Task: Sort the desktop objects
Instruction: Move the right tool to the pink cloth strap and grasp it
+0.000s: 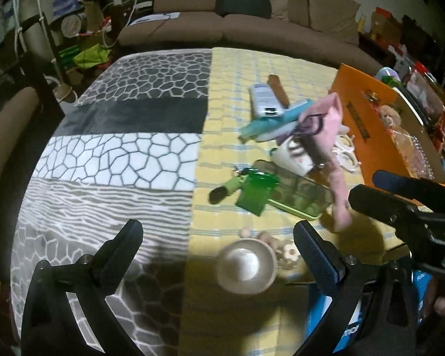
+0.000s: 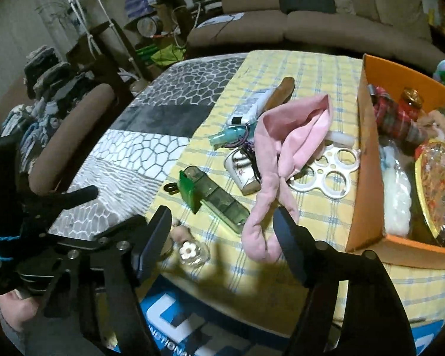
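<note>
My left gripper (image 1: 219, 231) is open and empty above a small beige bowl (image 1: 246, 267) near the table's front edge. My right gripper (image 2: 222, 216) is open and empty just in front of a pink cloth (image 2: 284, 154), which also shows in the left wrist view (image 1: 329, 130). A green pill organiser (image 2: 219, 201) with one lid up lies left of the cloth. A small flower-topped bottle (image 2: 190, 252) sits by my right gripper's left finger. A white remote (image 1: 264, 101), a brown case (image 2: 281, 92), a teal item (image 1: 270, 121) and a white mug (image 1: 293, 157) lie further back.
An orange box (image 2: 368, 160) full of items stands at the right on the yellow checked cloth (image 2: 320, 68). A white ring holder (image 2: 329, 172) lies beside it. A grey patterned blanket (image 1: 118, 148) covers the table's left half. A brown sofa (image 1: 252, 26) is behind.
</note>
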A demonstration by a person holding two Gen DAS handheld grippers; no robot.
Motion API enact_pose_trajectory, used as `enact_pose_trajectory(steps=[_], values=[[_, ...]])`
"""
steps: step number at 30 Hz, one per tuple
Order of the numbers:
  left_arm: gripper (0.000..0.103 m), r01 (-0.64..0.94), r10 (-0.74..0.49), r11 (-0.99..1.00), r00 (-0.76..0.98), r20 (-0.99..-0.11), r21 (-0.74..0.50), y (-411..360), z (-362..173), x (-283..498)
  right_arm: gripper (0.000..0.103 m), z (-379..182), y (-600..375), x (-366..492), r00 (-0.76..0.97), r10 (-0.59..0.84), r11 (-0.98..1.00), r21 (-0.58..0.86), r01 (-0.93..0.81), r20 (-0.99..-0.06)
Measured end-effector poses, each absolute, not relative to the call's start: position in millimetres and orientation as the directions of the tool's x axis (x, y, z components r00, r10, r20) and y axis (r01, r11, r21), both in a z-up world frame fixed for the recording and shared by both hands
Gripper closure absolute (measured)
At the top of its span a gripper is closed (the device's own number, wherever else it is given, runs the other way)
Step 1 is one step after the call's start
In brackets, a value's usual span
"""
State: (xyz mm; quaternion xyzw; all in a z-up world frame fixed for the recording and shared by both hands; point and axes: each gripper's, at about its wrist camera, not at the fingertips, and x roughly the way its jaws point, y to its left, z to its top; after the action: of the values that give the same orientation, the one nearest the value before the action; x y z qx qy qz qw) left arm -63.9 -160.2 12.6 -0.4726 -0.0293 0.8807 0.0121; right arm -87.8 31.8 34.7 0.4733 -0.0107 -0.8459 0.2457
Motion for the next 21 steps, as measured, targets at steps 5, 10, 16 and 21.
enact_pose_trajectory(steps=[5,10,16,21], values=[[0.000,0.026,0.071,-0.995,-0.537,-0.840,-0.101,-173.6,8.8,-67.6,0.050,16.5,19.2,-102.9,-0.408,-0.356,-0.903,0.197,0.381,-0.841],[0.000,0.024,0.077,-0.994,-0.547,-0.834,-0.108,-174.4,12.8,-66.9,0.050,-3.8,17.3,-115.9,-0.371,-0.269,-0.930,0.139,0.341,-0.889],[0.000,0.016,0.097,-0.992,-0.542,-0.835,-0.126,-172.9,14.2,-65.4,0.087,-20.4,15.0,-125.8,-0.293,-0.242,-0.927,0.131,0.351,-0.925],[0.000,0.015,0.130,-0.986,-0.553,-0.823,-0.166,-177.7,18.2,-63.9,0.096,14.3,23.7,-115.8,-0.381,-0.275,-0.920,0.127,0.370,-0.883]])
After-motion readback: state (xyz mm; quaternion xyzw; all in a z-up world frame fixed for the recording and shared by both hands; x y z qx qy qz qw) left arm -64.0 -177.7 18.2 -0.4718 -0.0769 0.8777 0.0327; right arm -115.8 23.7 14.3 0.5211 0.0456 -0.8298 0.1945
